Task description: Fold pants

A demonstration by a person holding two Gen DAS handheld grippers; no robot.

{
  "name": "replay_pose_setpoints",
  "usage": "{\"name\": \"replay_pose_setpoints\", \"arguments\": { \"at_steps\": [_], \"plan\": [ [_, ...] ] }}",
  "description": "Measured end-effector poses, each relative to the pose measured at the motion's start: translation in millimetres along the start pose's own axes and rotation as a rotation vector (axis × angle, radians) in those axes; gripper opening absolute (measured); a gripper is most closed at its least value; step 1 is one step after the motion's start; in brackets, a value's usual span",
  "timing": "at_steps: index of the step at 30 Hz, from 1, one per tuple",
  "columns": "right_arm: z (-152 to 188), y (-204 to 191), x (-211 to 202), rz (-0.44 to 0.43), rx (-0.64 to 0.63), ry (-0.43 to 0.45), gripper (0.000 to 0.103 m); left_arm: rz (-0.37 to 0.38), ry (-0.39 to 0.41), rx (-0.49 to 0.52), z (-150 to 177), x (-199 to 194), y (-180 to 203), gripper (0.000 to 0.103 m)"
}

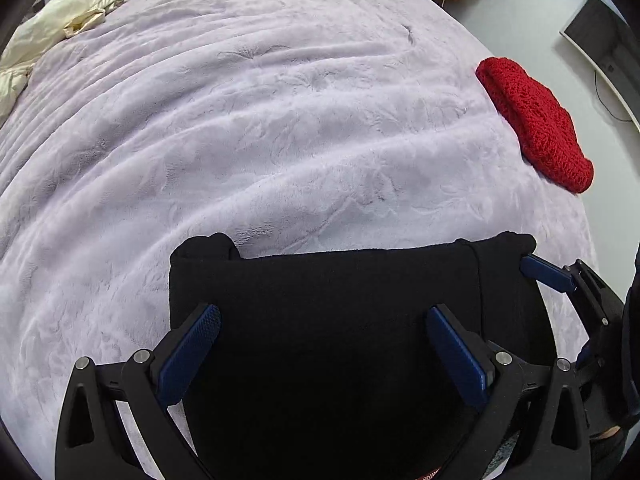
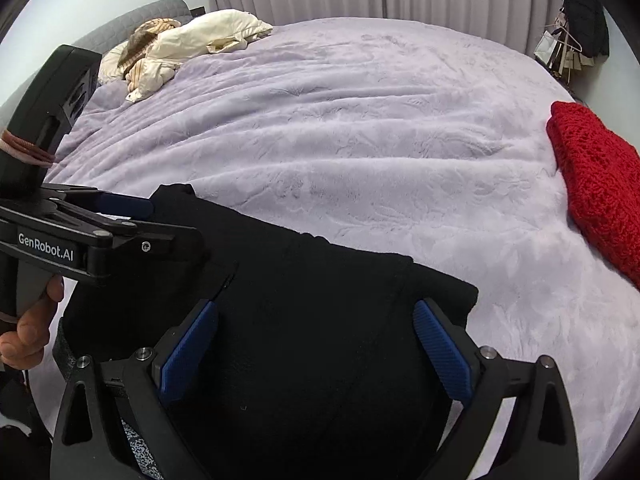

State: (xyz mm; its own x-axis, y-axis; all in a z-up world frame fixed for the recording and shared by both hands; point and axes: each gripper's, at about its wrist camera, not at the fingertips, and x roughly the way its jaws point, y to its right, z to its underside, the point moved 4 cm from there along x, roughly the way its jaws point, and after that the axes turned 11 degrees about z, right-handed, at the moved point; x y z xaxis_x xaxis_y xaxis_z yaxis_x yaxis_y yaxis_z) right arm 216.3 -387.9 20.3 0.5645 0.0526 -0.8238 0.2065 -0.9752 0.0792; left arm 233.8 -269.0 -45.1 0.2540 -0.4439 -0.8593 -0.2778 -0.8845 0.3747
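The black pants lie folded in a flat rectangle on the near part of the lilac bed cover; they also show in the right wrist view. My left gripper is open, its blue pads spread wide above the pants. My right gripper is open too, hovering over the pants' right part. In the left wrist view the right gripper's blue fingers sit at the pants' right edge. In the right wrist view the left gripper's fingers sit at the pants' left far corner.
A folded red knit garment lies at the bed's right edge, also in the right wrist view. Cream bedding is piled at the head of the bed. Hangers and bags stand beyond the far right corner.
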Motion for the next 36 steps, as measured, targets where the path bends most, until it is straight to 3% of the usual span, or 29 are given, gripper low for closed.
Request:
{"name": "replay_pose_setpoints", "arguments": {
  "at_steps": [5,9,14,19,24,29,33,36],
  "plan": [
    [2,13,7,-0.049,0.068,-0.017,0.099,-0.047,0.003,0.033,1,10,3,0.103],
    [3,5,8,-0.024,0.025,-0.023,0.102,-0.067,0.013,0.045,0,4,6,0.103],
    [-5,-1,-10,0.051,0.017,-0.015,0.102,-0.140,0.134,0.032,-5,-30,4,0.103],
    [-19,-6,-5,0.126,0.035,-0.050,0.103,-0.211,0.029,-0.035,-2,-4,-16,0.103],
    [-7,-16,4,0.155,0.011,-0.119,0.103,-0.125,0.012,-0.118,17,-2,-28,0.103],
    [19,-22,-28,0.126,0.018,-0.087,0.103,-0.173,0.043,-0.063,37,-21,-15,0.103],
    [46,-40,-52,0.110,-0.015,-0.052,0.103,-0.156,0.049,-0.055,56,-23,-11,0.103],
    [62,-53,-51,0.145,-0.065,-0.047,0.103,-0.143,0.051,-0.055,62,-23,-11,0.103]
  ]
}}
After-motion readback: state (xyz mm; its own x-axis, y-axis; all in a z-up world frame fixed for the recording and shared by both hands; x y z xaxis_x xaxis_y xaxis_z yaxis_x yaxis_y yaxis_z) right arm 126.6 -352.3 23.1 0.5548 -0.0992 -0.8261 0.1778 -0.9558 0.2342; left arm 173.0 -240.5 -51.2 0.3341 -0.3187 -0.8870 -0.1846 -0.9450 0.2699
